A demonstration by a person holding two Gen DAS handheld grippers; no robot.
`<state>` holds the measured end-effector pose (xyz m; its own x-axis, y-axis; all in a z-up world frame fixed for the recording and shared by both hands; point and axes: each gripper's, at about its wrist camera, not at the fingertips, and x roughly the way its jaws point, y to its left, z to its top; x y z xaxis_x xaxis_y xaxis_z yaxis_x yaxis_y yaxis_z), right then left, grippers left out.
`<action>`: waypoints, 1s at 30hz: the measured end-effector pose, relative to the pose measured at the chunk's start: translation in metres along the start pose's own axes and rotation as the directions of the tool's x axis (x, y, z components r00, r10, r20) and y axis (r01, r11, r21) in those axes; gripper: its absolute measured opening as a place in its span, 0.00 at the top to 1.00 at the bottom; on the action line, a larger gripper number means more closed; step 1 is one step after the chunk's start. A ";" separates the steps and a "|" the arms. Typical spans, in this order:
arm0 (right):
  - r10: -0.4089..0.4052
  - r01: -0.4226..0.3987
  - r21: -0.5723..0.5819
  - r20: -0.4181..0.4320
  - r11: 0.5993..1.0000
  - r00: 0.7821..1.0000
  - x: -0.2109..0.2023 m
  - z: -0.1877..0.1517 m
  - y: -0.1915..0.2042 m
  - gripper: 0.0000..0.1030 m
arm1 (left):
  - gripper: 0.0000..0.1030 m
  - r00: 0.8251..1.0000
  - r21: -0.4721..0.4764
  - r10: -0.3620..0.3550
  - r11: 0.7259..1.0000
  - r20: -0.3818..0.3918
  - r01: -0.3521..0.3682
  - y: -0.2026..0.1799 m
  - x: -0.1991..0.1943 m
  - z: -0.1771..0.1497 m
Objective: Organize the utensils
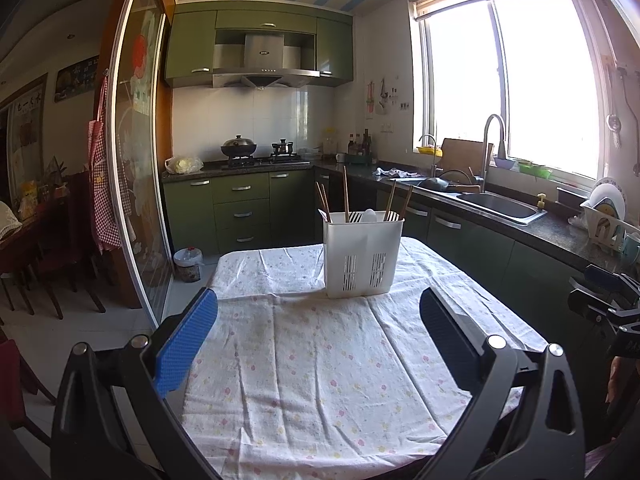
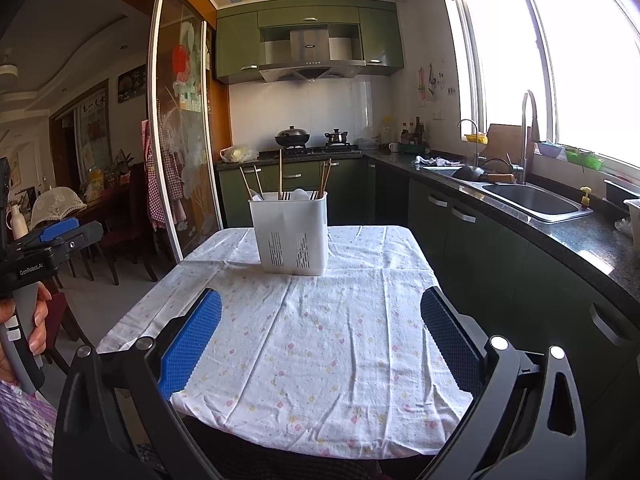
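The white utensil holder (image 1: 363,256) stands upright at the far end of the table (image 1: 312,380), on a flower-print cloth. It contains several chopsticks (image 1: 345,194), dark fork tines and a white spoon end. The chopsticks stand in separate groups at the left and the right of the holder, with one taller stick between them. No utensils lie loose on the cloth.

The left gripper (image 1: 318,334) is held above the near half of the table. Its jaws are spread wide and hold nothing. The right gripper (image 2: 320,338) is in the same condition: jaws released, nothing between the pads, well short of the holder.

View differences:
- The left wrist view shows the dish rack (image 1: 604,216) with a plate at the right end of the counter, and part of the right gripper's body at the right edge. It also shows a jar on the floor beside the cabinets.
- The right wrist view shows the left gripper from the side, with the person's hand (image 2: 36,320) wrapped around its grey handle and a checked sleeve below. It shows more of the dining room beyond the glass sliding door (image 2: 180,128).
- Both views show the sink (image 2: 532,200), the stove with a wok, and the range hood.
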<state>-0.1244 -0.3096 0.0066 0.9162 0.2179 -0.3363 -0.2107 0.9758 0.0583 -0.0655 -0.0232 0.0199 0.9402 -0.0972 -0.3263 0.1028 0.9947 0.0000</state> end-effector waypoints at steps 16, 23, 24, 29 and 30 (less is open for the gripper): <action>0.000 0.000 -0.009 -0.007 1.000 1.000 0.002 -0.002 0.000 0.05 | 0.07 1.000 0.001 0.000 1.000 0.000 0.000 0.002 0.000 0.001; 0.001 -0.001 -0.013 -0.010 1.000 1.000 0.003 -0.002 0.000 0.05 | 0.07 1.000 0.002 -0.001 1.000 -0.001 0.001 0.002 0.000 0.001; 0.001 -0.001 -0.013 -0.010 1.000 1.000 0.003 -0.002 0.001 0.05 | 0.07 1.000 0.002 -0.001 1.000 -0.001 0.001 0.003 0.000 0.001; 0.001 -0.001 -0.012 -0.009 1.000 1.000 0.002 -0.002 0.001 0.05 | 0.07 1.000 0.003 0.003 1.000 -0.003 -0.003 0.003 0.000 0.001; 0.000 0.000 -0.013 -0.010 1.000 1.000 0.003 -0.002 0.001 0.05 | 0.07 1.000 0.003 0.005 1.000 -0.004 -0.005 0.003 0.000 0.001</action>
<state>-0.1230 -0.3080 0.0037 0.9128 0.2177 -0.3456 -0.2153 0.9755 0.0459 -0.0645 -0.0200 0.0208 0.9396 -0.0917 -0.3296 0.0987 0.9951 0.0045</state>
